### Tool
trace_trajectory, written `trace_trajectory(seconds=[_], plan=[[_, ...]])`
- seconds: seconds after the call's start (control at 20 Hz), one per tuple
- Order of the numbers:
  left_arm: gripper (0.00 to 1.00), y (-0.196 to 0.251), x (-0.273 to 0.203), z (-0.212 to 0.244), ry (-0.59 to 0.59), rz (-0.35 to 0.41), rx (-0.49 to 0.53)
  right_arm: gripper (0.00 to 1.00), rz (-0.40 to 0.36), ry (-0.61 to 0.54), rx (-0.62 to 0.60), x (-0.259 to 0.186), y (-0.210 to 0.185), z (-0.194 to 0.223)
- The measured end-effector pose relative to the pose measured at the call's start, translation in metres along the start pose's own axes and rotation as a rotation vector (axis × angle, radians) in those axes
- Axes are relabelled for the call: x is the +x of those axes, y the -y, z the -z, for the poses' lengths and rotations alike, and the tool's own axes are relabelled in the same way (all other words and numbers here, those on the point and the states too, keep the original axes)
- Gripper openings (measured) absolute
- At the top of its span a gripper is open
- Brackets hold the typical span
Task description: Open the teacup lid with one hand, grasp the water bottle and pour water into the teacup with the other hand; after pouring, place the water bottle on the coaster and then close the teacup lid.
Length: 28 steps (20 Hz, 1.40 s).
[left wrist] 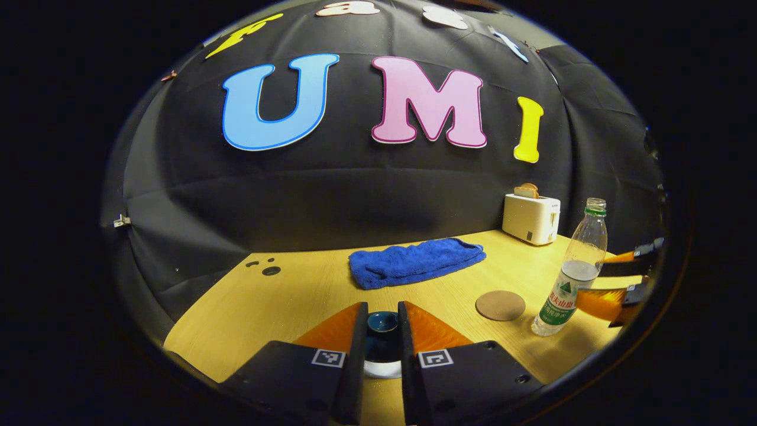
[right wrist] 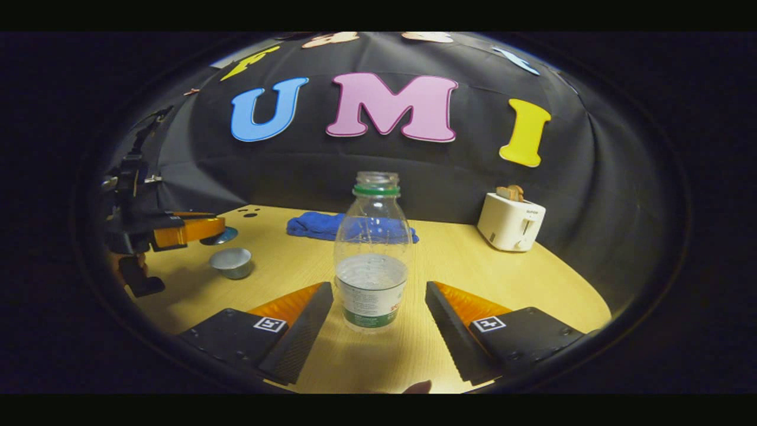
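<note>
Straddling the upright water bottle [right wrist: 372,254], the right gripper [right wrist: 378,319] stood wide open, its fingers apart from the bottle on both sides. Across the table [right wrist: 473,266], the left gripper [left wrist: 382,331] pinched the lid [left wrist: 382,322], held off the teacup [right wrist: 232,261].

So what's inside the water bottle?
Clear water fills the lower part of the water bottle; the top part is empty and uncapped. Its label covers the bottom.
</note>
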State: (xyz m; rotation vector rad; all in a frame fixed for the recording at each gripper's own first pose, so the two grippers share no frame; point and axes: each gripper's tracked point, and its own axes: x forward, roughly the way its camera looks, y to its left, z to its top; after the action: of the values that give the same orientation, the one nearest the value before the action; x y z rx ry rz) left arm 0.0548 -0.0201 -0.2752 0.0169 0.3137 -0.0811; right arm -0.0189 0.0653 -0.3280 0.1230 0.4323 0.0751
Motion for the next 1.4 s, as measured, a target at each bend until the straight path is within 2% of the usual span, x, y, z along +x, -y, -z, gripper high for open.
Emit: trace_trajectory(seconds=[0.1, 0.2, 0.35, 0.4, 0.45, 0.5, 0.6, 0.8, 0.85, 1.1, 1.15, 1.25, 1.3, 1.35, 1.4], plan=[[0.3, -0.001, 0.0, -0.002, 0.003, 0.0, 0.012, 0.98, 0.006, 0.003, -0.023, 0.008, -0.001, 0.006], [0.27, -0.003, 0.0, -0.002, 0.002, -0.006, 0.018, 0.98, 0.004, -0.003, -0.034, 0.016, -0.003, 0.012], [0.27, -0.009, -0.003, -0.002, 0.005, -0.018, 0.009, 0.97, -0.022, -0.017, -0.017, 0.031, -0.01, 0.016], [0.3, -0.012, -0.003, -0.002, 0.001, -0.023, 0.003, 0.94, -0.02, -0.034, -0.002, 0.035, -0.01, 0.017], [0.27, -0.014, -0.004, 0.0, -0.001, -0.029, -0.003, 0.87, -0.015, -0.045, 0.011, 0.036, -0.011, 0.013], [0.3, -0.018, -0.005, -0.001, -0.001, -0.037, -0.007, 0.79, -0.003, -0.055, 0.013, 0.041, -0.01, 0.008], [0.34, -0.03, -0.009, -0.003, 0.002, -0.062, -0.02, 0.77, 0.032, -0.017, -0.067, 0.041, -0.007, -0.022], [0.27, -0.049, -0.015, -0.009, 0.007, -0.088, -0.032, 0.77, 0.063, 0.017, -0.291, 0.049, -0.013, -0.059], [0.3, -0.054, -0.018, -0.011, 0.012, -0.095, -0.031, 0.76, 0.057, 0.014, -0.324, 0.053, -0.018, -0.059], [0.3, -0.07, -0.031, -0.022, 0.032, -0.11, -0.017, 0.72, -0.007, 0.009, -0.406, 0.055, -0.05, -0.068], [0.27, -0.073, -0.036, -0.019, 0.022, -0.12, -0.029, 0.75, -0.031, 0.024, -0.419, 0.055, -0.059, -0.071], [0.3, -0.083, -0.045, -0.013, 0.003, -0.16, -0.044, 0.75, -0.075, 0.022, -0.429, 0.058, -0.072, -0.068], [0.27, -0.085, -0.049, -0.011, -0.001, -0.174, -0.052, 0.75, -0.094, 0.012, -0.447, 0.059, -0.076, -0.065], [0.3, -0.088, -0.053, -0.01, -0.002, -0.188, -0.058, 0.75, -0.108, 0.007, -0.474, 0.061, -0.079, -0.063], [0.27, -0.091, -0.057, -0.008, -0.005, -0.199, -0.062, 0.75, -0.118, 0.004, -0.502, 0.063, -0.083, -0.063]])
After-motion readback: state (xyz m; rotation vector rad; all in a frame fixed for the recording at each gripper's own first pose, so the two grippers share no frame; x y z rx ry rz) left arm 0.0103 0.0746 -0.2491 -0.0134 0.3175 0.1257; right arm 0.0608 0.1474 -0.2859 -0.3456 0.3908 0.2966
